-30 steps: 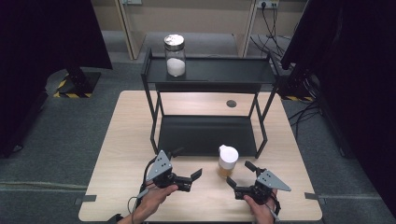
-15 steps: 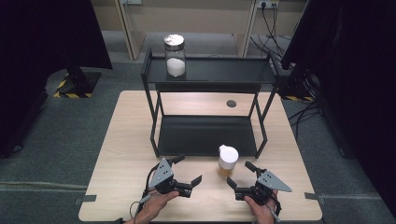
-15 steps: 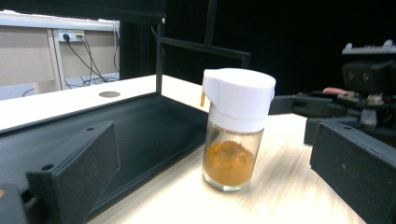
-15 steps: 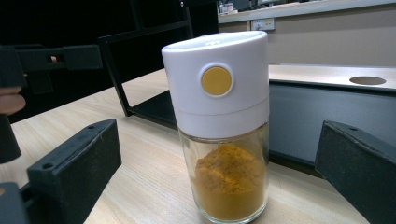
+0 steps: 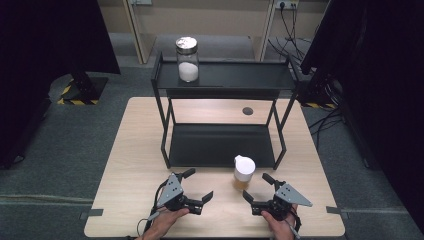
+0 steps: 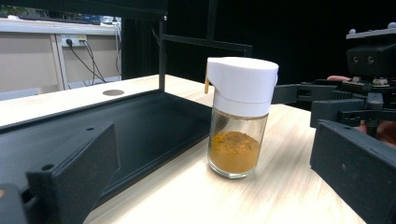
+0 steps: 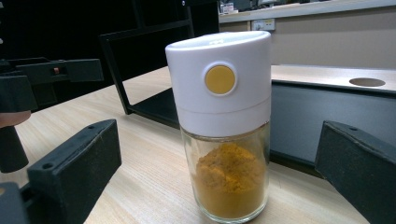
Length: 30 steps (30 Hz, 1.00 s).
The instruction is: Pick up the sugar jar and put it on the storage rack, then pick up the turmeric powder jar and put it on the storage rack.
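Starting on the left: the left tool (image 5: 198,185) is sitting low over the table (image 5: 130,165), held from below by the person's left hand (image 5: 165,220), and it's angling forward and to the right. Its jaws are spread wide apart with nothing between them. In the left gripper view the spice jar (image 6: 238,116) is standing ahead of this tool, framed between the two jaws but well clear of both.

The spice jar (image 5: 244,172) is standing upright, long axis straight up, white cap on top and yellow-orange powder sitting in the bottom of the glass. It's resting on the table just in front of the black rack's (image 5: 222,145) lower shelf, ahead of and between the two tools. In the right gripper view the round yellow button (image 7: 220,80) on the cap is facing the right tool.

The right tool (image 5: 258,187) is mirroring the left one: low, held by the right hand (image 5: 280,225), angling forward and left toward the jar, jaws gaping open and holding nothing. The jar is near it, not touching.

Surface is a light wood table with a round hole (image 5: 247,111) near the far edge. A glass jar (image 5: 187,59) of white stuff is sitting on the rack's top shelf. Grey floor all around, dark curtains on both sides.
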Each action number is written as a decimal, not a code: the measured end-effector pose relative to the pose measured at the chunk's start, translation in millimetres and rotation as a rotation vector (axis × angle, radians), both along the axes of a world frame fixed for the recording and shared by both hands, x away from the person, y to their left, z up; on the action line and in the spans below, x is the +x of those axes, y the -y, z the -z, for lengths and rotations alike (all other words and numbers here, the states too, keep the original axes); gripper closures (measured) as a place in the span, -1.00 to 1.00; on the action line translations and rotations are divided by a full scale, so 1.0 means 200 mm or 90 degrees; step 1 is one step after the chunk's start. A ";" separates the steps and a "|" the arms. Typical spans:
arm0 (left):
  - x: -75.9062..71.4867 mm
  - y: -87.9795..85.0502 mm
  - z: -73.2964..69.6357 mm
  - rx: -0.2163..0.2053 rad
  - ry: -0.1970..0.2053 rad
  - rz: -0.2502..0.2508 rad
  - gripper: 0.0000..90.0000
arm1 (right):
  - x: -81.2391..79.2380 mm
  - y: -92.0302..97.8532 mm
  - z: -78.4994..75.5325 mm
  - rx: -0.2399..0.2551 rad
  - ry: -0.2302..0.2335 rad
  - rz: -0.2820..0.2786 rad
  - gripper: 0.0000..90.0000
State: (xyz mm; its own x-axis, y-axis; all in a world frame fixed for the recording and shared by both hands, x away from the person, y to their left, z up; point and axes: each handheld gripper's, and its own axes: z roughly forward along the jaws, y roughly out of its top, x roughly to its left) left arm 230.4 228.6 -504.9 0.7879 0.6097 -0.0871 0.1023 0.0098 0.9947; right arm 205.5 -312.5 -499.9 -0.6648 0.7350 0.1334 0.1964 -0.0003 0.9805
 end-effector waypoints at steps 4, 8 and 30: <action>-0.01 -0.01 0.01 0.002 -0.002 0.001 -0.99 | 0.00 -0.01 0.00 -0.004 0.001 -0.001 -0.98; -0.01 -0.01 0.02 0.003 -0.001 0.002 -0.98 | 0.00 -0.01 0.00 -0.007 0.001 -0.001 -0.98; -0.02 -0.02 0.02 -0.003 -0.001 -0.006 -0.99 | 0.00 -0.01 0.00 -0.005 -0.001 -0.003 -0.98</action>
